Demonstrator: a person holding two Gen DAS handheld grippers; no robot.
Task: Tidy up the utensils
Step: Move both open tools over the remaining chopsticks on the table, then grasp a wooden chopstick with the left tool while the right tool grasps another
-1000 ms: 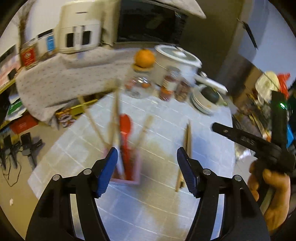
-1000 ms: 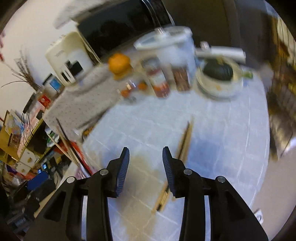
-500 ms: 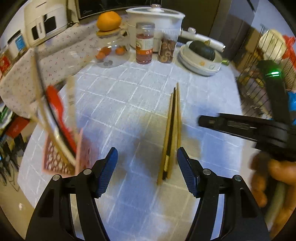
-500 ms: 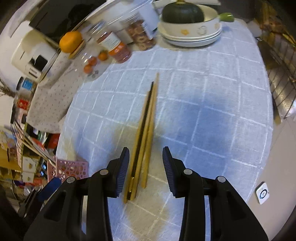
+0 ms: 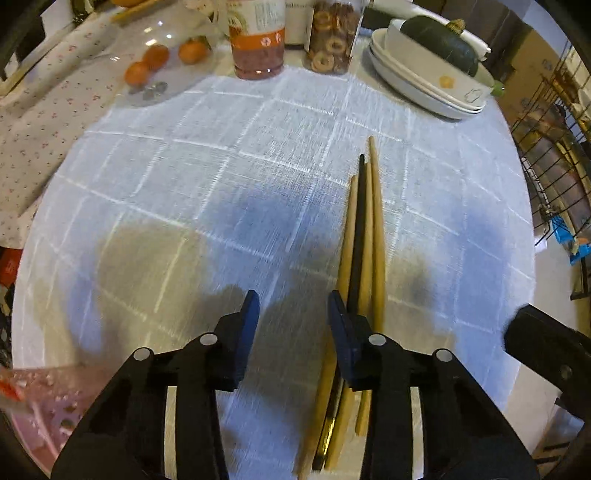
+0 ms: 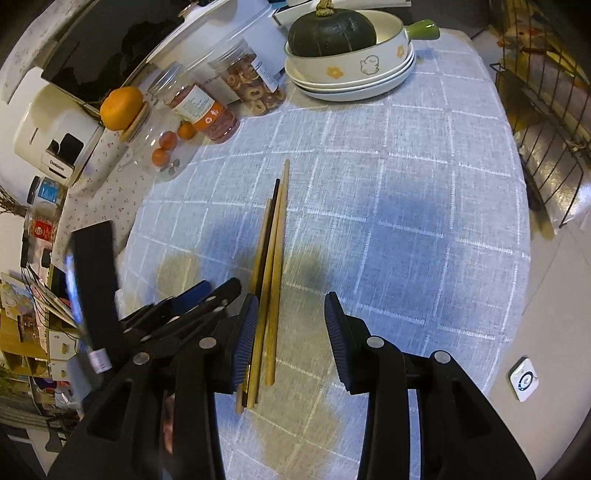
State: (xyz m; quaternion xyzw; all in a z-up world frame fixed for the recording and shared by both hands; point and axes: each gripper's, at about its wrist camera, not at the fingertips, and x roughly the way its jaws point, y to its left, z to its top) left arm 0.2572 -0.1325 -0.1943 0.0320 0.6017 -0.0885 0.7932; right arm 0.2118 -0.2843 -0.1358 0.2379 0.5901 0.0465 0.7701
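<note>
A bundle of wooden chopsticks with one black one (image 5: 364, 236) lies lengthwise on the checked tablecloth; it also shows in the right wrist view (image 6: 271, 258). My left gripper (image 5: 292, 317) is open and empty, low over the cloth, its right finger over the bundle's near part. My right gripper (image 6: 290, 319) is open and empty, its left finger beside the bundle. The pink perforated utensil holder (image 5: 40, 402) is blurred at the lower left edge of the left wrist view.
At the table's far side stand stacked plates with a bowl holding a green squash (image 6: 332, 33), two jars (image 6: 255, 88), a glass jar with small oranges (image 6: 162, 147). A wire rack (image 6: 546, 147) stands off the right edge. The left gripper's body (image 6: 177, 306) is close to my right gripper.
Both grippers have dropped lower and closer to the chopsticks. The left view swung right, so the pink holder slid from centre to the lower left edge.
</note>
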